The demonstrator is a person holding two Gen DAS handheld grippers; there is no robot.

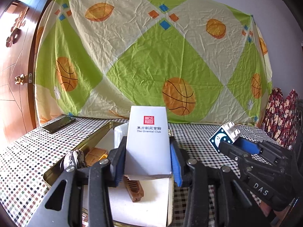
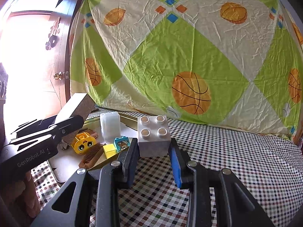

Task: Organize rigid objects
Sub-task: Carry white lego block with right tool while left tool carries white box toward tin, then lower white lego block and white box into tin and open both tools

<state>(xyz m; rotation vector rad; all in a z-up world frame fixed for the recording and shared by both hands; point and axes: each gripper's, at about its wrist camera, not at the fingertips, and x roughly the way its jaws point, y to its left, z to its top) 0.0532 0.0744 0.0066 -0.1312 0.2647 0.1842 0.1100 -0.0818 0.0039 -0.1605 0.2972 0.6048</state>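
My left gripper [image 1: 147, 148] is shut on a tall white carton [image 1: 147, 132] with a red seal, held upright over a gold tin [image 1: 89, 141]. In the tin lie a brown comb [image 1: 133, 189] and a crinkled bottle cap [image 1: 74, 158]. At the right, my right gripper [image 1: 234, 141] is shut on a white studded brick [image 1: 227, 134] with a moon picture. In the right wrist view that gripper [image 2: 153, 147] holds the white brick [image 2: 153, 136] above the cloth beside the tin [image 2: 56, 172]. The left gripper [image 2: 62, 117] holds the carton [image 2: 75, 104] over it.
The tin also holds a yellow face brick [image 2: 83, 144], a yellow cube [image 2: 109, 150], a blue bear brick [image 2: 122, 143] and a clear plastic case [image 2: 110, 126]. A phone [image 1: 58, 123] lies far left on the checked tablecloth [image 2: 227, 160]. A basketball-print sheet [image 1: 151, 56] hangs behind.
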